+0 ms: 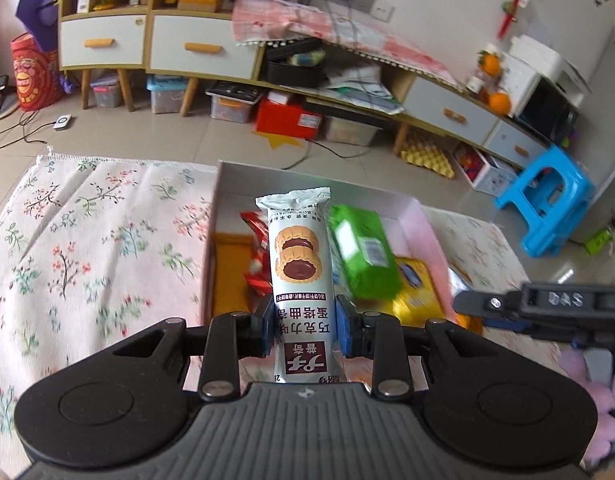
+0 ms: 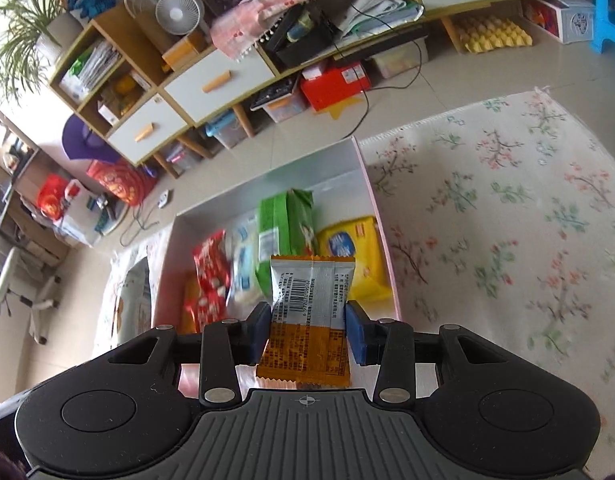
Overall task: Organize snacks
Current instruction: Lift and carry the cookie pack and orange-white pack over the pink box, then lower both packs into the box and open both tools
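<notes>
With each hand-held gripper clamped on a packet, left point(image 1: 305, 330) on the biscuit pack point(image 1: 298, 276), right point(image 2: 306, 332) on the orange-ended sachet point(image 2: 307, 320), lower both inside the box point(image 1: 387, 198) walls before releasing.

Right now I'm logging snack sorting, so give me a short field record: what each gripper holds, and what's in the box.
left gripper: jaws shut on cookie pack, pale, chocolate tart picture
right gripper: jaws shut on orange-and-silver packet, barcode side up
box: open, on floral cloth
in box: green pack, yellow pack, red pack
</notes>
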A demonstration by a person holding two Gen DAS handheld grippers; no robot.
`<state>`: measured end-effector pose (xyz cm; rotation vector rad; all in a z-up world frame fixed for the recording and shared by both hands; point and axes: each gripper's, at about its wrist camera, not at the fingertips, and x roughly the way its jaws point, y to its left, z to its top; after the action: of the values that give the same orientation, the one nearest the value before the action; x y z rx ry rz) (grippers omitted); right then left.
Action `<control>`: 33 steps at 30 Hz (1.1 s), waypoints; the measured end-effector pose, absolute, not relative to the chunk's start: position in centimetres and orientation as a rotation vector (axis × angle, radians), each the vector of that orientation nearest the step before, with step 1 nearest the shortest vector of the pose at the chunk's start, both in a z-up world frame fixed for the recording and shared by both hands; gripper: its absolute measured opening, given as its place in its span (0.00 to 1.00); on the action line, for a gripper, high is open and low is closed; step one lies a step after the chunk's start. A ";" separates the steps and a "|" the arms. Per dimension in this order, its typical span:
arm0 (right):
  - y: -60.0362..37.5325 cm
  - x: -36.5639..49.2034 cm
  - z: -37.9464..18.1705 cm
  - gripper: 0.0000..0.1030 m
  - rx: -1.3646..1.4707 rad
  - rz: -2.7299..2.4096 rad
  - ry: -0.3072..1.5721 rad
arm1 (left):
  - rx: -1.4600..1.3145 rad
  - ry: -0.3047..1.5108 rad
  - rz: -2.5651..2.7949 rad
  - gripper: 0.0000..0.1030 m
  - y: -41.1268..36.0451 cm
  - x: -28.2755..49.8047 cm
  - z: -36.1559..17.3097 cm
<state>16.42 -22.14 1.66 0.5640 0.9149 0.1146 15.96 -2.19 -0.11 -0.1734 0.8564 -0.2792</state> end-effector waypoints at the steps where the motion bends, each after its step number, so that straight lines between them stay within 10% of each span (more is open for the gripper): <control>1: -22.1 16.8 1.3 0.38 0.572 0.118 0.913 | -0.178 0.859 -0.276 0.27 -2.1 16.5 -0.4; 26: -19.8 19.8 -1.6 0.43 0.650 0.177 0.990 | -0.078 0.850 -0.214 0.29 -2.0 19.4 -2.5; 33: -19.9 19.1 -0.8 0.63 0.639 0.167 0.986 | -0.071 0.851 -0.228 0.50 -1.9 18.5 -2.0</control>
<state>19.10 -19.95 -0.81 0.6395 0.9859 0.1669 18.50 -1.90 -2.00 -0.0707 0.8512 -0.2281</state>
